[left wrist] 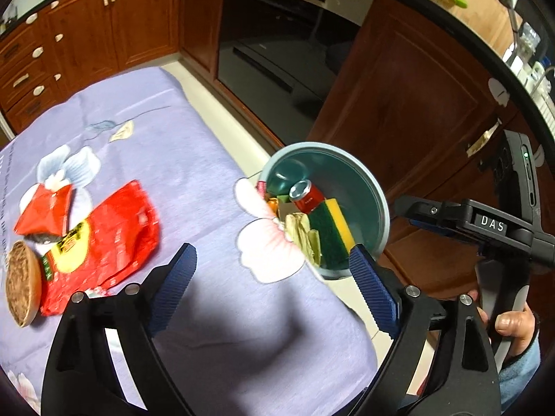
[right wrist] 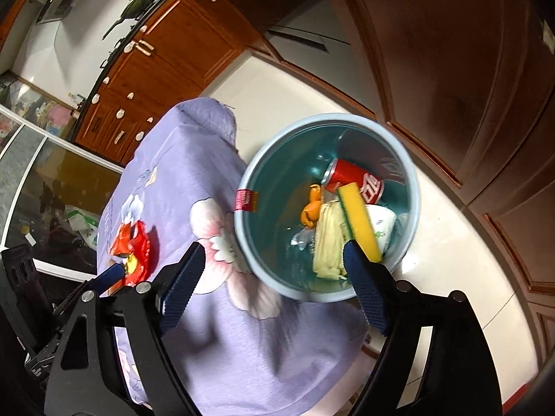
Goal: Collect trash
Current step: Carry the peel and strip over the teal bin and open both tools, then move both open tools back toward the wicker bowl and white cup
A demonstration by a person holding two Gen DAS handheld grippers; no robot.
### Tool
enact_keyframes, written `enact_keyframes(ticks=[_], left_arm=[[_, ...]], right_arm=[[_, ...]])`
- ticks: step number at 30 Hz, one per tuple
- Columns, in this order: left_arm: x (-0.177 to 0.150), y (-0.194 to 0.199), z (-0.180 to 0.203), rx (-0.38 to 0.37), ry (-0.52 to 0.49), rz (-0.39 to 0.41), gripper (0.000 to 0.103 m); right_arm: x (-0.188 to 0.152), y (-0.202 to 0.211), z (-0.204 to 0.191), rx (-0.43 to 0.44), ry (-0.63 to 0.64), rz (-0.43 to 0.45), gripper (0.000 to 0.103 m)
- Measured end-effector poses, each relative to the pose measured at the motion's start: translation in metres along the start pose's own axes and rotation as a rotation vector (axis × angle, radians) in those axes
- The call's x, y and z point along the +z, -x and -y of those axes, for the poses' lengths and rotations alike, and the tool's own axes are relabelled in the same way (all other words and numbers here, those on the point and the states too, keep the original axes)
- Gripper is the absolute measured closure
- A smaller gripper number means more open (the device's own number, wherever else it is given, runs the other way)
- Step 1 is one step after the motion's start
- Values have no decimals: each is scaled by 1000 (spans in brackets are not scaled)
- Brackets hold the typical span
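From where I stand, the left gripper (left wrist: 274, 274) hangs over the lilac flowered cloth (left wrist: 194, 159) with its 2 blue ribbed pads spread wide and nothing between them. The right gripper (right wrist: 274, 277) is just as widely parted and empty, and its right pad sits in front of the near rim of the trash bin in the right wrist view. That teal trash bin (left wrist: 367, 180) stands on the pale floor tiles (left wrist: 239, 149) right beside the cloth's edge, in the centre right of the left wrist frame, with dark wooden cabinets (left wrist: 409, 97) behind it. Inside it I can see a red soda can (right wrist: 357, 182) lying on its side, a yellow and green sponge (right wrist: 359, 222) leaning against the can, a crumpled pale paper wad (right wrist: 327, 242), some orange peel (right wrist: 310, 211) and a white cup (right wrist: 381, 223) tucked under the sponge. A small red label (right wrist: 246, 200) hangs on the bin's left rim. Still on the cloth, at the lower left of the left wrist frame, lies a big red snack bag (left wrist: 104, 239), with a smaller torn red wrapper (left wrist: 45, 215) touching its upper left end and a round brown wooden disc (left wrist: 22, 284) overlapping its lower left corner. At the far right of that frame, the person's right hand (left wrist: 513, 326) grips the black handle of the other tool.
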State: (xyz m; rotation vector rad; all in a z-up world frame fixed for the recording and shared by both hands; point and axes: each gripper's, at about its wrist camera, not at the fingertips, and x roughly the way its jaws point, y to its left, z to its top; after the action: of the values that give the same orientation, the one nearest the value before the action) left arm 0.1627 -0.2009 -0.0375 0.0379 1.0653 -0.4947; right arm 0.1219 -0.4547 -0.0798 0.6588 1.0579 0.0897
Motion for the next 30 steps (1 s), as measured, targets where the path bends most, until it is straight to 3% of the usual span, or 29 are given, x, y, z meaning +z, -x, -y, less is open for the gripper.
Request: enact_keyframes(ticks=[11,21,30], left_arm=[[-35,51,-70,50,122,75,9],[-73,93,-163,115,273,126,9],[-103,104,-241,151,421,131,9]], right_arm=[[-25,-15,-68,29,93,-37,25],[-60,-57,-146,47,207,-129,25],[-91,-106,-195,25,294,-236,25]])
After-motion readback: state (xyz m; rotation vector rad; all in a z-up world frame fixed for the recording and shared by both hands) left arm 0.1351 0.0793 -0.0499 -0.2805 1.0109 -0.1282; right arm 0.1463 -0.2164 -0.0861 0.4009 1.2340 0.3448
